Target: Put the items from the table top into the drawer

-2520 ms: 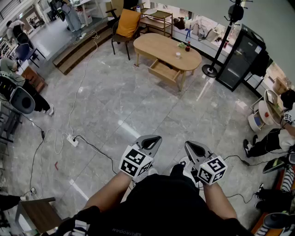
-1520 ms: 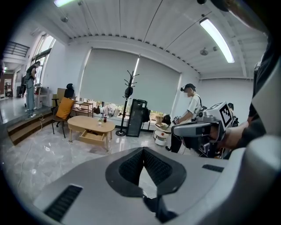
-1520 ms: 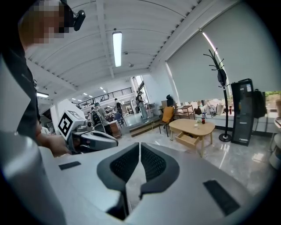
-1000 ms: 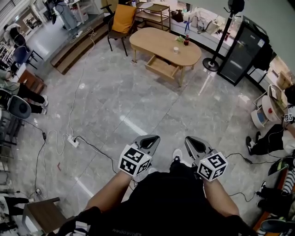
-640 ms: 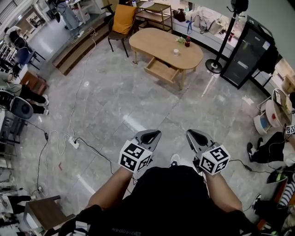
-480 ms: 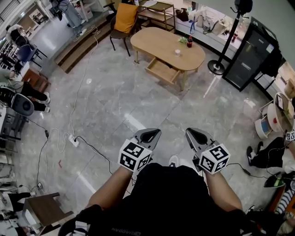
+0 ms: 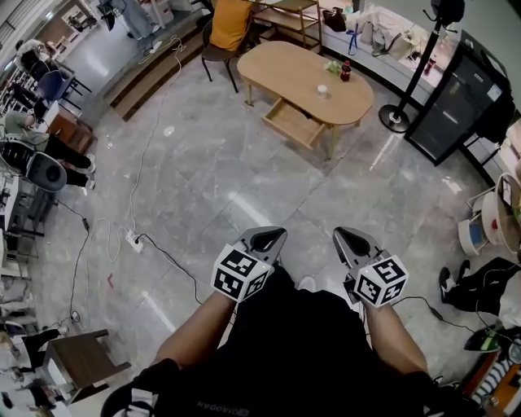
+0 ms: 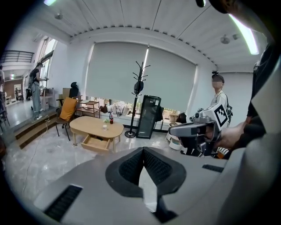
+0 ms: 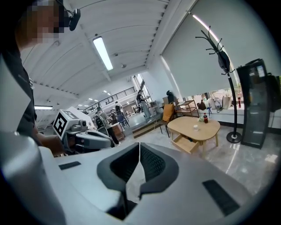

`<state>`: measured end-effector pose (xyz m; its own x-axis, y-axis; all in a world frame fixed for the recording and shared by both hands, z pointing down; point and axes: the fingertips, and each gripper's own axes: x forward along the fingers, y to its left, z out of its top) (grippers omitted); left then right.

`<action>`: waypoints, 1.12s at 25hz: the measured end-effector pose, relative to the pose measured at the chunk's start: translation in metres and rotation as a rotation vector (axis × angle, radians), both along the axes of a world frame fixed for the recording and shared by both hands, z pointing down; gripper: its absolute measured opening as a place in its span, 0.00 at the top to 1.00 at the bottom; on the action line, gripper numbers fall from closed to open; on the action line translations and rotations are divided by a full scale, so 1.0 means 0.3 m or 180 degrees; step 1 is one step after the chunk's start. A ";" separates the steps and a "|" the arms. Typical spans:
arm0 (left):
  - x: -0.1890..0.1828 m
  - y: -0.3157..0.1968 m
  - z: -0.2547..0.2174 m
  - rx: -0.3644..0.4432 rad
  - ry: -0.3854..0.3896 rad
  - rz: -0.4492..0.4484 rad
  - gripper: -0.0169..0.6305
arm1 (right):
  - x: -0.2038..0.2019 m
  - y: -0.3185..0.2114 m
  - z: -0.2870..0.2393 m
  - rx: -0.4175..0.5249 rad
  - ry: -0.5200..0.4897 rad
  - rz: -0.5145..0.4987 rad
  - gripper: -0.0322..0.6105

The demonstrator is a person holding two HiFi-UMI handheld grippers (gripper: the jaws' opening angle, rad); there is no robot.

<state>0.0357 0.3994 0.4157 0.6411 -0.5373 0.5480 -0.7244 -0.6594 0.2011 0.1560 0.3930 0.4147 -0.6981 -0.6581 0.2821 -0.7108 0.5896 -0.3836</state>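
A light wooden oval table (image 7: 293,69) stands far ahead across the grey floor, its drawer (image 7: 291,124) pulled open toward me. On the top sit a white cup (image 7: 323,91), a dark red-capped bottle (image 7: 345,71) and a small green thing (image 7: 332,66). My left gripper (image 7: 260,241) and right gripper (image 7: 350,243) are held side by side close to my body, both shut and empty. The left gripper view shows the table (image 8: 90,126) and drawer (image 8: 94,143) beyond the shut left gripper (image 8: 143,150). The right gripper view shows the table (image 9: 189,124) past the shut right gripper (image 9: 139,146).
A black coat stand (image 7: 404,77) and a black cabinet (image 7: 457,110) stand right of the table, a chair with an orange cushion (image 7: 226,20) behind it. A cable and power strip (image 7: 133,240) lie on the floor at left. People sit at both sides.
I have walked forward over the floor; the table and its open drawer have come a little closer. Both grippers stay shut and level in front of me.
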 end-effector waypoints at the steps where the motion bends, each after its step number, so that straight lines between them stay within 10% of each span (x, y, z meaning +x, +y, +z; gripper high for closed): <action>1: -0.006 -0.019 0.011 -0.0029 -0.0008 -0.0002 0.97 | -0.007 -0.020 0.006 -0.0011 -0.0020 0.0009 0.94; 12: -0.026 -0.436 0.053 -0.0048 0.0073 0.0165 0.97 | -0.012 -0.389 0.051 -0.0086 0.0110 0.0181 0.94; 28: -0.397 -1.217 0.081 -0.0074 0.0009 0.0313 0.97 | -0.334 -1.134 0.021 -0.0179 0.0462 0.0371 0.94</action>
